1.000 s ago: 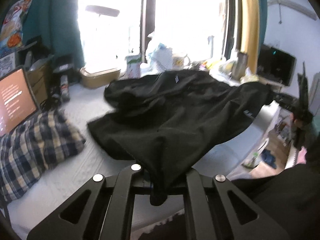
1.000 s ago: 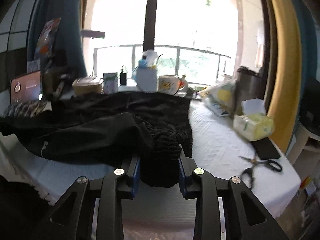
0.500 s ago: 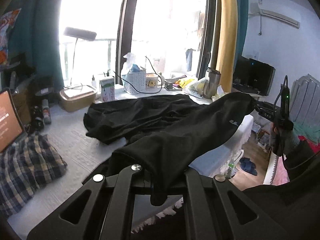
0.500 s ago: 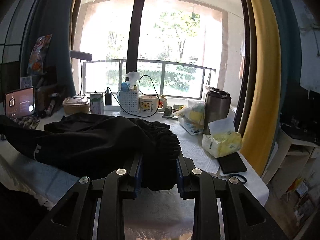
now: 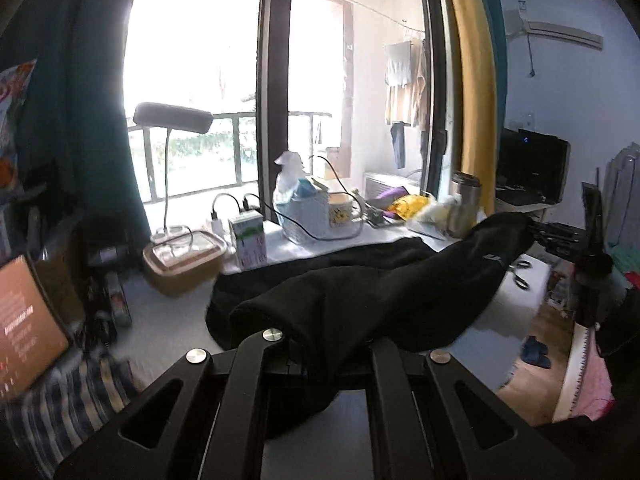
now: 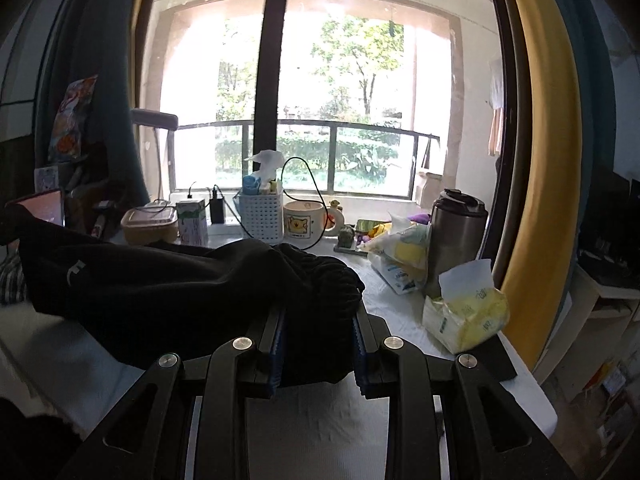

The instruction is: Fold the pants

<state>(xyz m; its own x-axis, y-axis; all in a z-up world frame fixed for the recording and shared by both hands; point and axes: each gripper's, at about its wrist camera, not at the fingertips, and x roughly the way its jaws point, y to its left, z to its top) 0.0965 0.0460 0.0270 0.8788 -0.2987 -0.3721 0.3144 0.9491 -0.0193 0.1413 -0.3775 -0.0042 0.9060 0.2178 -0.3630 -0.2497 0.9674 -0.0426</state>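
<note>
pants: the soft black cloth pants (image 5: 400, 300) hang in the air like a bridge, stretched between the two claws, above the white cloth-covered table (image 6: 400, 312).
left claw: the left black two-finger gripper (image 5: 324, 356) is squeezed fully closed on a thin bit of the pants, and a flap of cloth hangs down past its fingers.
right claw: the right black two-finger gripper (image 6: 318, 344) is partly closed around a thick, ribbed bunch of the pants, which looks like the waistband; its blue pads (image 6: 279, 344) press on both sides of the bunch.
long way of the pants: in the left wrist view the pants run from the left claw off to the right, up to the other claw (image 5: 560, 236).
rest of the pants: a part lies on the table behind the lifted part, on the window side.
nearer claw: both claws hold the pants, so neither is nearer; they are at the two ends of the lifted edge.
what the next move likely needs: both claws should go the same way together, carrying the held edge over the part lying on the table.
watch out: the white plastic basket (image 6: 261, 216) and the yellow tissue pack (image 6: 466, 316) sit on the table near the pants.
</note>
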